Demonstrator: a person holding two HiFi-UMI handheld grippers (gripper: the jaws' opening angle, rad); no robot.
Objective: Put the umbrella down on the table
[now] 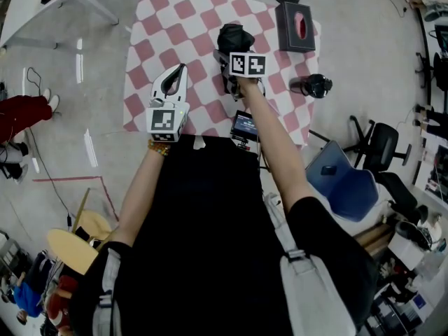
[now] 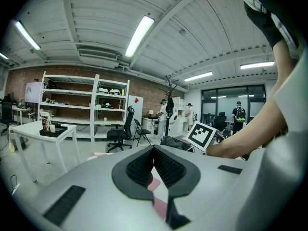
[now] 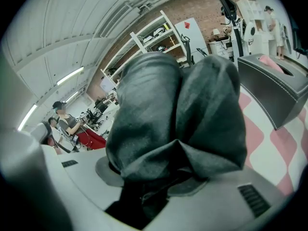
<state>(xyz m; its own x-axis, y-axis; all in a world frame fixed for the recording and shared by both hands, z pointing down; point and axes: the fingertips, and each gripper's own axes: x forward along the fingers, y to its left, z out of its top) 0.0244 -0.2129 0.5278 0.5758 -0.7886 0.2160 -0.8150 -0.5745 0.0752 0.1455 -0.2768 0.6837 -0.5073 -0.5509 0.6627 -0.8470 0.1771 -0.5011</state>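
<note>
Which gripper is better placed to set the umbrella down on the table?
Right: the right gripper grips the folded umbrella over the checkered table; the left gripper is shut and empty.

The pink-and-white checked desk offers open passage at its left half; a dark grey tissue box blocks the far right corner.

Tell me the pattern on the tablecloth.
The tablecloth has pink and white checks; the head view shows it best.
</note>
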